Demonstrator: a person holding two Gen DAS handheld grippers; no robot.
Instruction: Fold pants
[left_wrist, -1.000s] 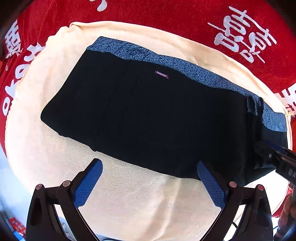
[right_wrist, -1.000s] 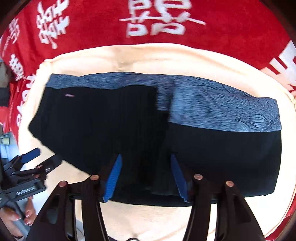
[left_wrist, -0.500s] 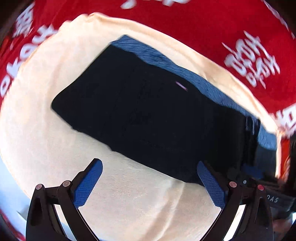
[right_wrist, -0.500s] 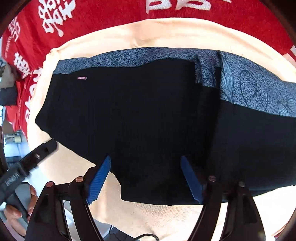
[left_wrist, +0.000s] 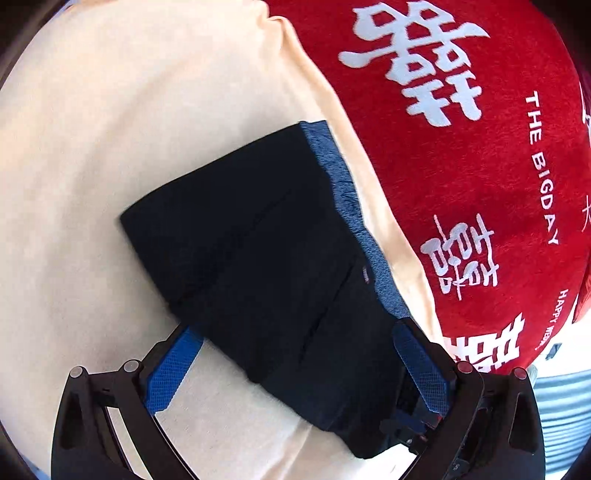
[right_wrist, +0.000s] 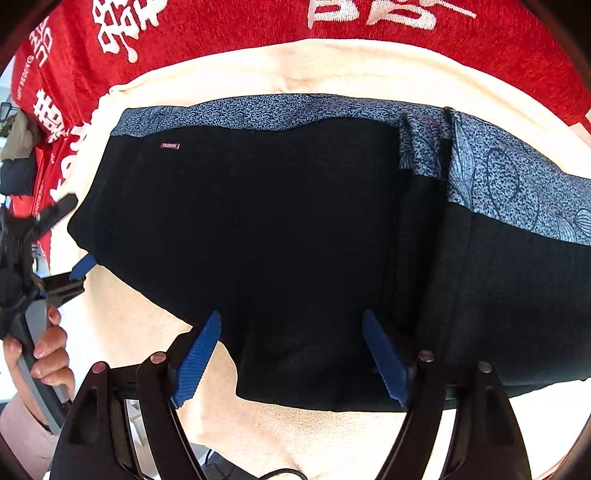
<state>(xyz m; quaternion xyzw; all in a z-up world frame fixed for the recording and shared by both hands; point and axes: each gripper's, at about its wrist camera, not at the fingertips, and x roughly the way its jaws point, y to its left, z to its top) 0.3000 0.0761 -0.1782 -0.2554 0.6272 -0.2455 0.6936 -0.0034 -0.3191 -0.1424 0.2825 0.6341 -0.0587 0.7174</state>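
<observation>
On the cream towel (right_wrist: 332, 70), the black pants (right_wrist: 266, 236) lie folded over at three o'clock, released by the right gripper (right_wrist: 291, 354), now spread wide, while the left gripper (left_wrist: 295, 369), also apart, has swung to their nine o'clock end.

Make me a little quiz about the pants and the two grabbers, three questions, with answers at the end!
1. True or false: the pants lie on a cream cloth.
2. What colour are the pads of the right gripper? A green, B blue, C yellow.
3. Fill in: the small label near the waistband reads ____.

Key: 1 true. 2 B. 3 FASHION.
</observation>
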